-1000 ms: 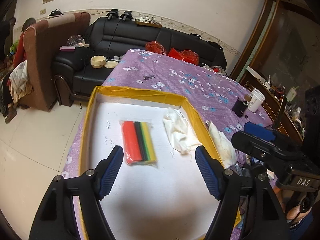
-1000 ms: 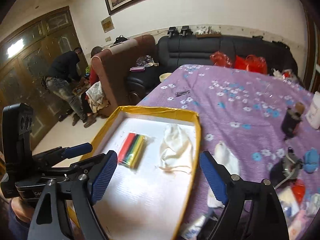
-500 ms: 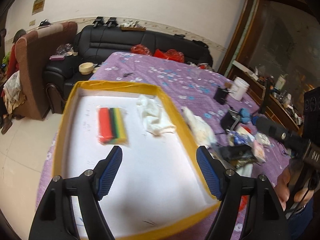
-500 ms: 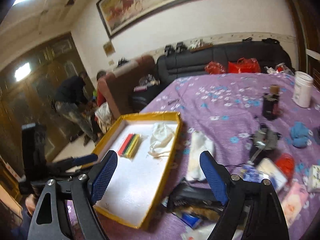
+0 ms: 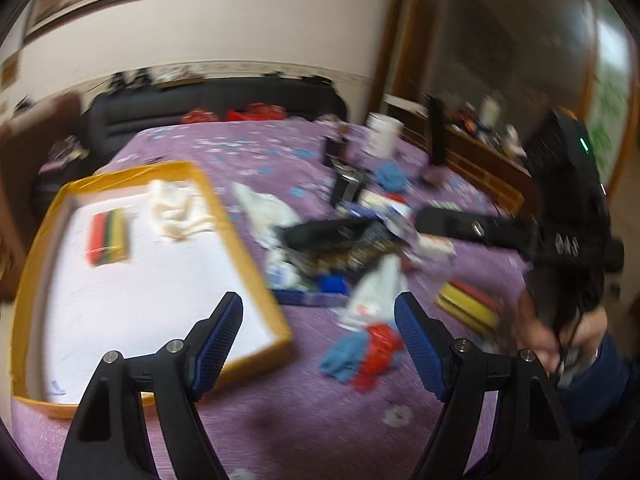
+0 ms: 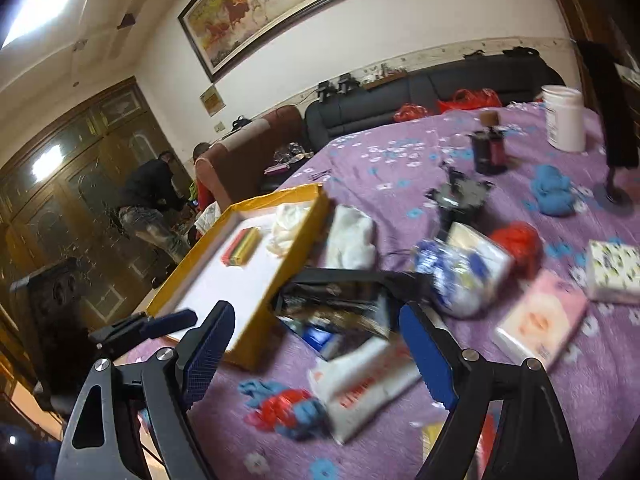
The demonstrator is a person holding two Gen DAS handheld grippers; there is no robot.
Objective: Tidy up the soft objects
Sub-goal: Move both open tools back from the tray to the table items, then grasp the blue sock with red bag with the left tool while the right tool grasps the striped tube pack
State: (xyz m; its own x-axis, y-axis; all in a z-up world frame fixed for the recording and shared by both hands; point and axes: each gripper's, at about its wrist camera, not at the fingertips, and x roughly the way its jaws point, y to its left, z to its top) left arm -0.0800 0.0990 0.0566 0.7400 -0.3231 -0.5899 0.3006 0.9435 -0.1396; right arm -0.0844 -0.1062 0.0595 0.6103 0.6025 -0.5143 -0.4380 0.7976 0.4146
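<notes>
A yellow-rimmed tray [image 5: 248, 248] [image 6: 304, 248] lies at the left on the purple floral cloth. It holds a striped coloured pack [image 5: 108, 236] [image 6: 240, 246] and a crumpled white cloth [image 5: 176, 212] [image 6: 288, 224]. Another white cloth [image 5: 264, 208] [image 6: 352, 236] lies just outside its right rim. My left gripper [image 5: 318, 308] hangs open and empty above the tray's near right corner. A red and blue soft bundle [image 5: 360, 356] [image 6: 284, 408] lies just beyond it. My right gripper [image 6: 316, 316] is open and empty over a white packet [image 6: 360, 384] and a black bag [image 6: 336, 304].
To the right lie a blue cloth [image 6: 552, 190], a red lump [image 6: 518, 240], a pink tissue pack [image 6: 540, 320] and a patterned pack [image 6: 612, 268]. A white tub [image 6: 564, 118] and a dark bottle [image 6: 488, 152] stand further back. A black sofa [image 6: 420, 96] lines the wall.
Both views have swung right, from over the tray to the clutter beside it. The tray now sits at the left. Both grippers stay open and empty.
</notes>
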